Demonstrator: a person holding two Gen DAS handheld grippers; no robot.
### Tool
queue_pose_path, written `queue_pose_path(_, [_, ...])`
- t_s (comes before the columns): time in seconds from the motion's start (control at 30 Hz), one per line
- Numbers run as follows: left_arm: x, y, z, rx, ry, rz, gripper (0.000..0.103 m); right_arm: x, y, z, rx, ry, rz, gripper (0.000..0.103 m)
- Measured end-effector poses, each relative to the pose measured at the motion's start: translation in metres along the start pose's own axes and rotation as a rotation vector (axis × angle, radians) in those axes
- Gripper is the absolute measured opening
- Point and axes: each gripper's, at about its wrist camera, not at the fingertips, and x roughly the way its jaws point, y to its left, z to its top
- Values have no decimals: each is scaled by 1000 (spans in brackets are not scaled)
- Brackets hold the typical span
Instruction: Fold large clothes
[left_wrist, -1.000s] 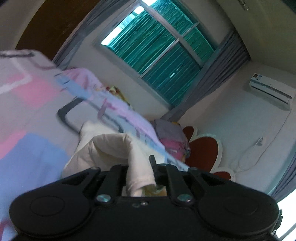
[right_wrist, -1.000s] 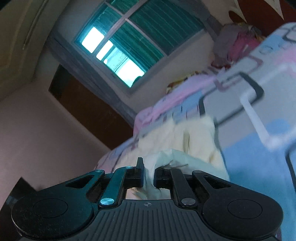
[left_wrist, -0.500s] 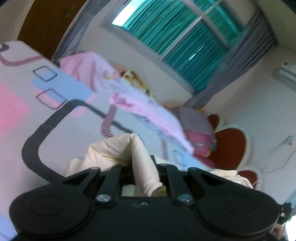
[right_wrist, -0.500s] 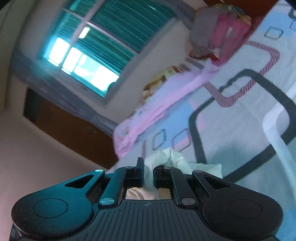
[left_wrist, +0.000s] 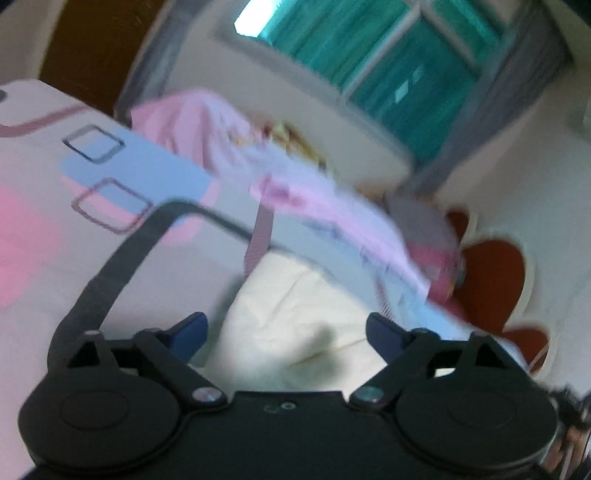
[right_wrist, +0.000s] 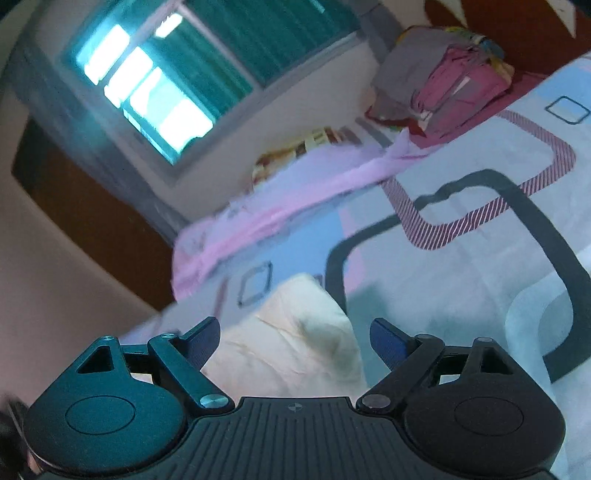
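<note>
The bed (right_wrist: 461, 258), spread with a sheet printed in pink, blue and dark outlined shapes, carries everything here. On it the cream garment (left_wrist: 295, 306) is laid as a folded bundle directly in front of both grippers, on the near part of the bed, well apart from the pink cloth (right_wrist: 295, 192) bunched along the far edge and from the heap of grey and magenta clothes (right_wrist: 443, 85) at the far corner under the window.

The step in hand is judged to be the letting-go after a fold has been carried over. For it to be done well, both grippers should be drawn straight back and slightly upward, so that no layer is dragged out of line; the top layer should then be pressed flat, since a ridge can be seen at the bundle's corner in the right wrist view.

The left gripper (left_wrist: 286, 332) is released, its jaws spread wide with the cream cloth lying between them but not pinched. The right gripper (right_wrist: 295, 338) is likewise released, nothing being pressed by its fingers.

Compared with the earlier frames, both sets of jaws have just been opening: a pleat of cream fabric was then clamped in each, raised off the bed, whereas now it has been dropped onto the sheet, and more of the bed is in view.
</note>
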Motion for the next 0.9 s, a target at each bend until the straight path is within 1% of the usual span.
queue_pose_path(0.03, [8,3,2,16,35,16,80,7,-1,-2,-5,13,-11,88])
queue_pose_path(0.07, [15,5,2,27,67,18,77,14,-2,-4,-6,25,-20,88])
queue_pose_path(0.1, [23,7,2,36,96,16,75,22,-3,-5,-8,38,-24,84])
queue_pose_path(0.13, [29,9,2,40,123,17,69,30,-6,-7,-12,54,-19,60])
queue_pose_path(0.17, [35,11,1,44,147,12,54,35,-5,-8,-19,76,-14,42])
queue_pose_path(0.2, [40,11,0,47,164,-13,39,39,-3,-9,-32,97,-19,14])
queue_pose_path(0.23, [41,11,0,51,164,-40,21,42,-2,-10,-52,104,-22,8])
queue_pose_path(0.27, [39,8,1,62,143,-51,11,40,0,-11,-69,87,-16,6])
queue_pose_path(0.3, [34,5,3,74,109,-72,7,35,0,-11,-70,60,2,5])
queue_pose_path(0.4, [19,8,10,47,9,-137,7,20,-4,-9,-46,-38,52,5])
queue_pose_path(0.47, [19,8,12,40,-20,-157,7,22,-3,-9,-60,-58,37,4])
queue_pose_path(0.5, [23,8,12,39,-16,-155,7,26,-4,-11,-63,-51,17,4])
queue_pose_path(0.53, [29,8,11,48,0,-133,7,35,-6,-13,-65,-26,-16,4])
queue_pose_path(0.57, [39,7,9,63,28,-95,7,44,-9,-16,-64,9,-53,5])
queue_pose_path(0.6, [47,7,7,68,57,-74,7,55,-13,-20,-49,54,-81,5])
queue_pose_path(0.63, [56,8,5,73,87,-57,8,63,-18,-24,-34,86,-97,5])
queue_pose_path(0.67, [63,11,1,66,115,-42,11,69,-24,-28,-19,104,-110,5])
queue_pose_path(0.7, [69,15,-1,41,132,-39,11,72,-30,-32,6,102,-109,5])
queue_pose_path(0.77, [74,22,-3,1,143,-48,15,71,-41,-38,67,71,-80,5])
queue_pose_path(0.8, [74,25,-2,-5,143,-49,16,70,-43,-39,84,66,-75,4])
queue_pose_path(0.83, [73,26,-2,-9,142,-52,17,70,-41,-39,76,68,-79,5])
queue_pose_path(0.9, [68,27,-1,-7,133,-46,26,67,-38,-35,60,77,-100,5])
